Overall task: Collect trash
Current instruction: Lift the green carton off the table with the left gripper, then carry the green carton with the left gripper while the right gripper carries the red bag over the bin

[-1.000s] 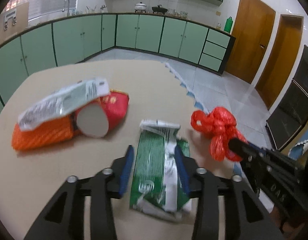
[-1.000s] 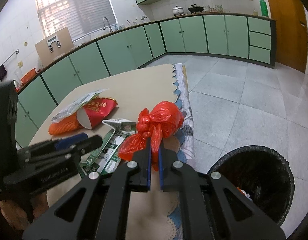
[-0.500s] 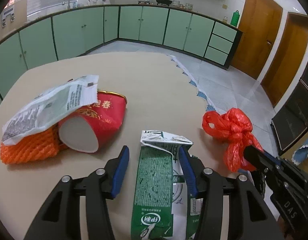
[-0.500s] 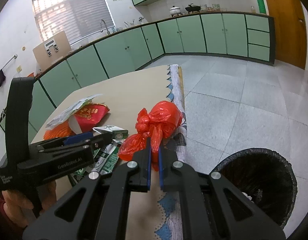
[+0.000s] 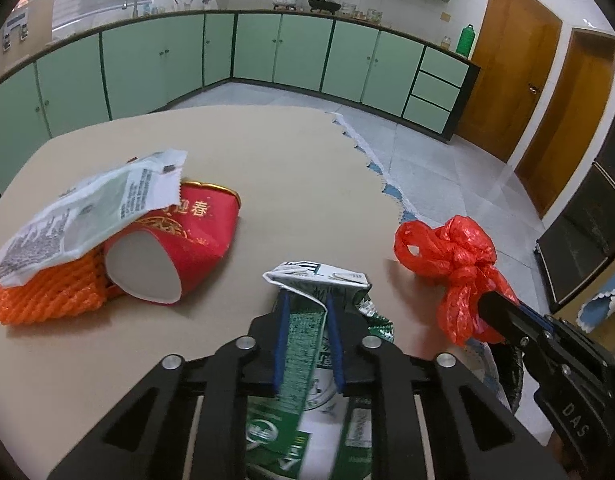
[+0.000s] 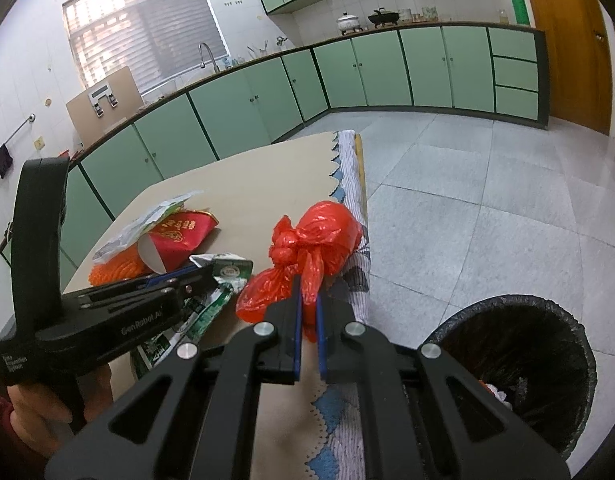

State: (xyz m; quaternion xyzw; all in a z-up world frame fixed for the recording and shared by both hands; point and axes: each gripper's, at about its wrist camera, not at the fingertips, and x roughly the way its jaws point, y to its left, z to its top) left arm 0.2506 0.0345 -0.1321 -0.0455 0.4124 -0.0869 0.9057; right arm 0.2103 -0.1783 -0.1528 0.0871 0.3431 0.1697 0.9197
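A flattened green carton (image 5: 307, 332) lies on the beige table (image 5: 291, 160). My left gripper (image 5: 305, 304) is closing its jaws on it, and the blue pads pinch and crumple its folded top. In the right wrist view the carton (image 6: 227, 270) sticks out past the left gripper (image 6: 199, 276). My right gripper (image 6: 307, 292) is shut on the tail of a knotted red plastic bag (image 6: 323, 232) at the table's right edge. In the left wrist view the same bag (image 5: 455, 248) sits ahead of the right gripper (image 5: 487, 300).
A red paper cup (image 5: 187, 236) lies on its side on an orange foam net (image 5: 47, 296), under a white wrapper (image 5: 95, 208). A black-lined bin (image 6: 515, 356) stands on the floor right of the table. A scalloped cloth (image 6: 351, 184) hangs over that edge.
The left gripper's jaws, wide apart around the carton before, have closed in and pinched it. The right gripper keeps its hold on the red bag in about the same place.
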